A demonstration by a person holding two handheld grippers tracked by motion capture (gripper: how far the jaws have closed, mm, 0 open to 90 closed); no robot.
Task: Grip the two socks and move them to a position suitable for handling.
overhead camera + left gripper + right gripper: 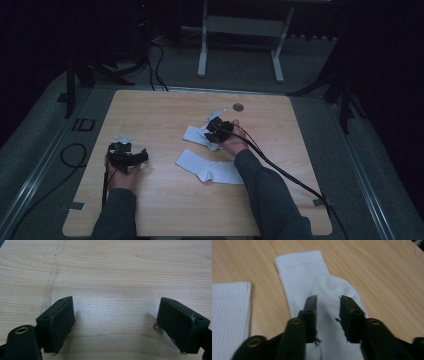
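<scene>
We note a white ribbed cotton sock (312, 280) lying on the pale wood-grain desk (160, 115), its toe end folded back over the ribbed leg so the smooth rounded tip faces up. The right hand-held gripper (328, 315) straddles that folded toe, jaws parted, with the fabric between them and the pads not pressing. A second white ribbed sock (207, 167) lies flat just beside, nearer the person. The left hand-held gripper (113, 322) rests well apart over bare desk, jaws wide.
</scene>
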